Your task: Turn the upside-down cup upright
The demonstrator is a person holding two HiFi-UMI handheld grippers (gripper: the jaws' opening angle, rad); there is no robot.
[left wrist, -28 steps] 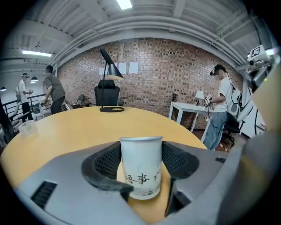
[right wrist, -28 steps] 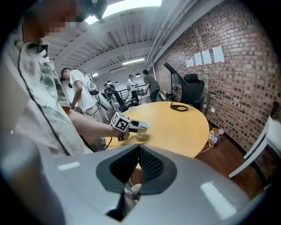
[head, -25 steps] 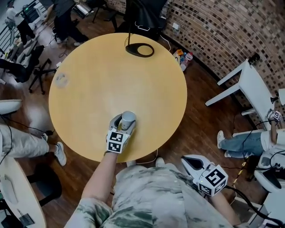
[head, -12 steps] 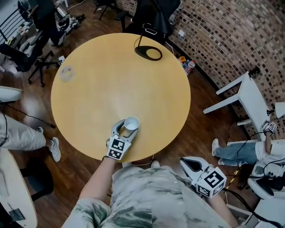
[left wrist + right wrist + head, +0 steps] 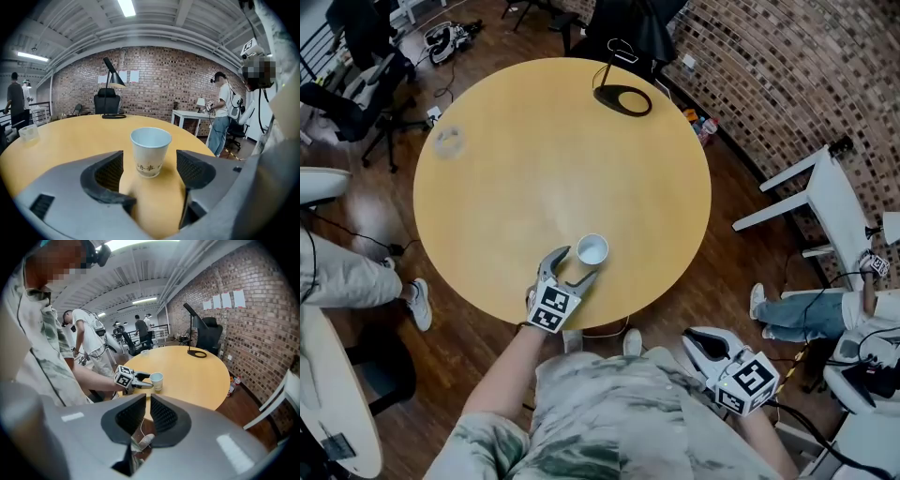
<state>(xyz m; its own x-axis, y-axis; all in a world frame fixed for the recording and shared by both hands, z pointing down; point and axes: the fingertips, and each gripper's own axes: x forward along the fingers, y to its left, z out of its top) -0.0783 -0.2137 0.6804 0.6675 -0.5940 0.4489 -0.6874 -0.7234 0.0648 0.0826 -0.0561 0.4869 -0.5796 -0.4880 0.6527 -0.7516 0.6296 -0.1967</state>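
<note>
A white paper cup (image 5: 592,249) stands upright, mouth up, on the round yellow table (image 5: 534,141) near its front edge. My left gripper (image 5: 572,266) sits just behind it, its jaws opening. In the left gripper view the cup (image 5: 150,151) stands between the two spread fingertips (image 5: 108,169), with a gap on each side and no pad touching it. My right gripper (image 5: 705,343) hangs off the table at the lower right, beside the person's body. Its jaws (image 5: 148,400) are closed together with nothing between them. From there the cup (image 5: 156,380) shows at a distance.
A black lamp base (image 5: 622,99) rests at the table's far edge. A small clear container (image 5: 448,142) lies at the far left. A white side table (image 5: 825,187) and the brick wall stand to the right. Chairs, cables and other people ring the table.
The cup, gripped and tilted in the left jaws a second ago, now stands mouth up on the table. The left jaws have spread away from it.
</note>
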